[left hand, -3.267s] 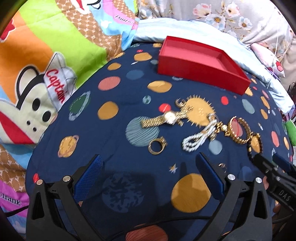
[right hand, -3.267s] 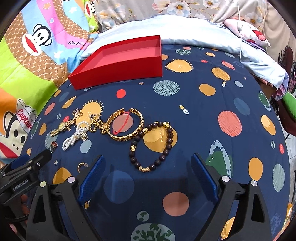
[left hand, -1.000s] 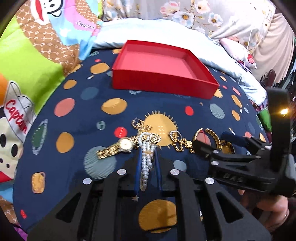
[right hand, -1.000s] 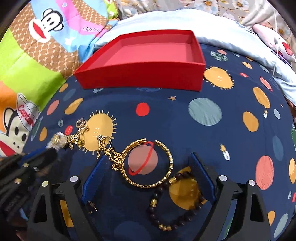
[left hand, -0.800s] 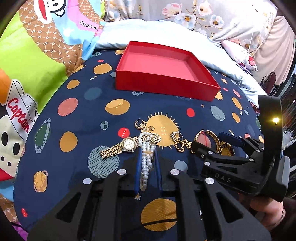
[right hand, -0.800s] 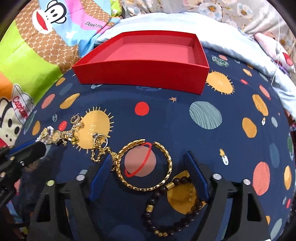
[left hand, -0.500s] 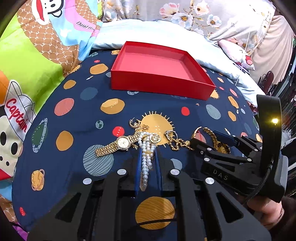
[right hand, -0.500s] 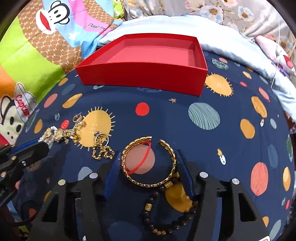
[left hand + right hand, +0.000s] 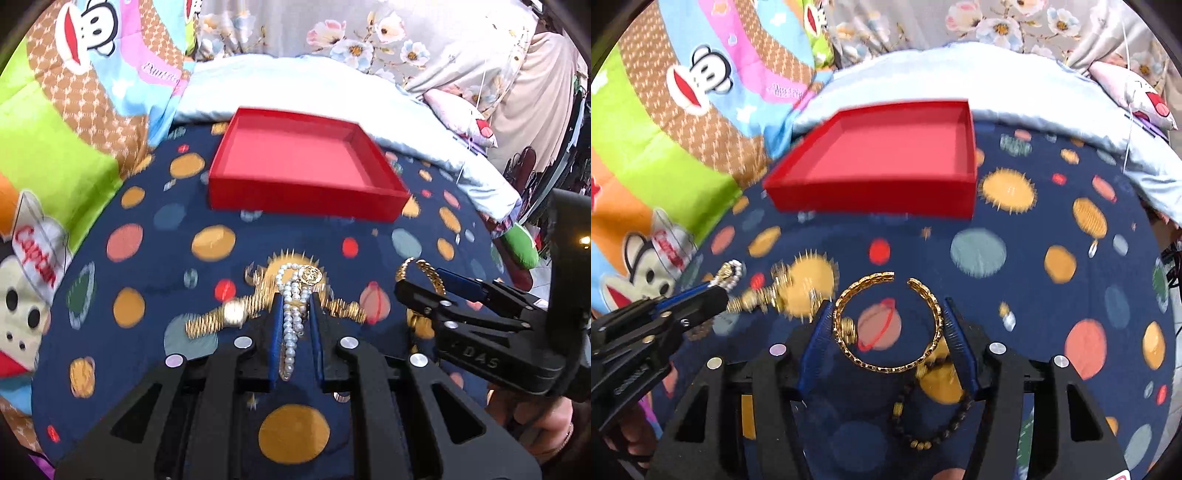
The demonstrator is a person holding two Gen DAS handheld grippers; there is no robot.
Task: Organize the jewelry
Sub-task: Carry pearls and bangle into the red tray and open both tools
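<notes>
My left gripper [image 9: 294, 317]: jaws clenched on pearl strand [image 9: 291, 314], strand end with gold charm poking past tips. My right gripper [image 9: 886, 332]: jaws pinching gold bangle [image 9: 886, 323] from both sides, bangle's gap facing far. Gold watch [image 9: 229, 314] lies just left of pearls on planet-print blanket [image 9: 155, 236]. Dark bead bracelet [image 9: 934, 413] near side of bangle, between my right fingers. Red tray [image 9: 303, 166] on far side, well apart from both grippers.

"Captain" on the monkey blanket [image 9: 40, 254] — "DAS" on the right gripper [image 9: 437, 284].
</notes>
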